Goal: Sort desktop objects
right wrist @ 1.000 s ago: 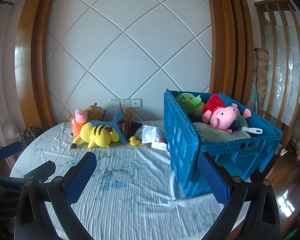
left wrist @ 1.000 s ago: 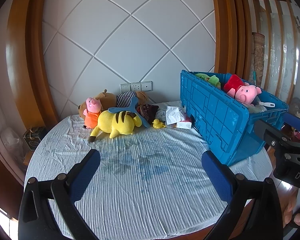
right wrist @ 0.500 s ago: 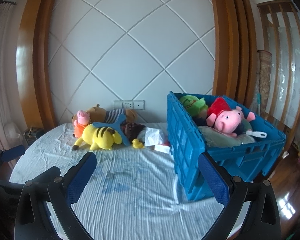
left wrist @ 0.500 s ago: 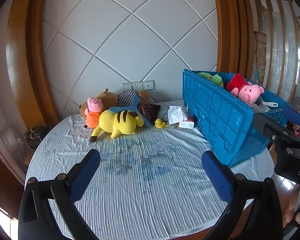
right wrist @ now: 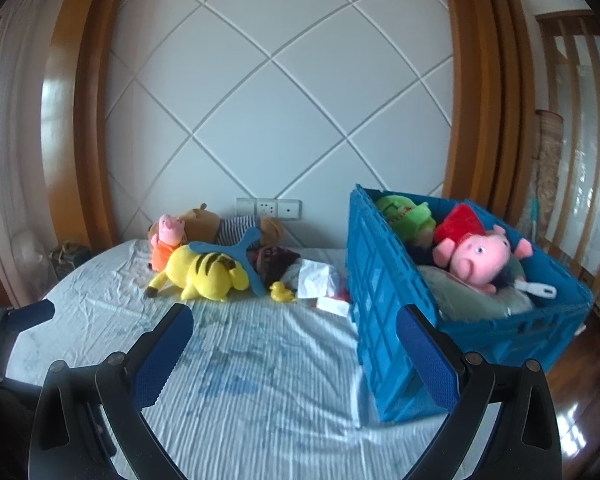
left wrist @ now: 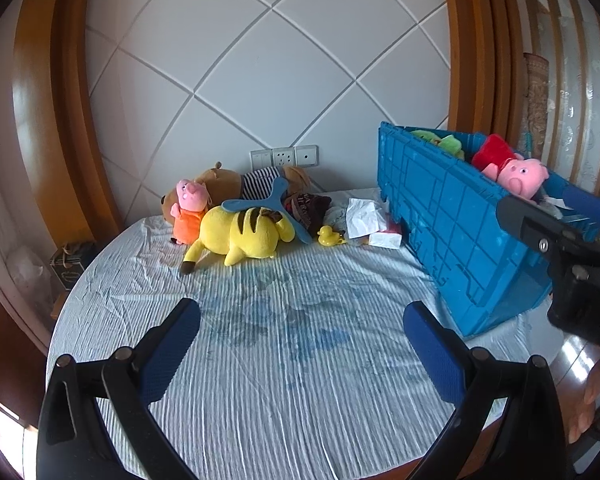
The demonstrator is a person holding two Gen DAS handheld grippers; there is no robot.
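Observation:
A blue crate (left wrist: 456, 224) (right wrist: 384, 292) stands at the table's right side, holding a pink pig plush (right wrist: 476, 256), a green plush (right wrist: 408, 212) and other items. At the far edge lie a yellow plush (left wrist: 240, 234) (right wrist: 204, 274), a small pig in orange (left wrist: 188, 210), a brown bear (left wrist: 236, 184), a blue boomerang (left wrist: 260, 204), a yellow duck (left wrist: 327, 237) and a tissue pack (left wrist: 366, 220). My left gripper (left wrist: 302, 332) is open above the cloth, empty. My right gripper (right wrist: 294, 340) is open too, empty, near the crate's left wall.
The round table (left wrist: 284, 360) carries a wrinkled pale striped cloth. Wall sockets (left wrist: 284, 157) sit behind the toys. A wooden frame (left wrist: 48, 128) rises on the left. The right gripper's body (left wrist: 572, 276) shows at the left view's right edge.
Both grippers have drifted slightly, so the toys and crate shift a little in each view. Both stay open and empty; nothing on the table moved.

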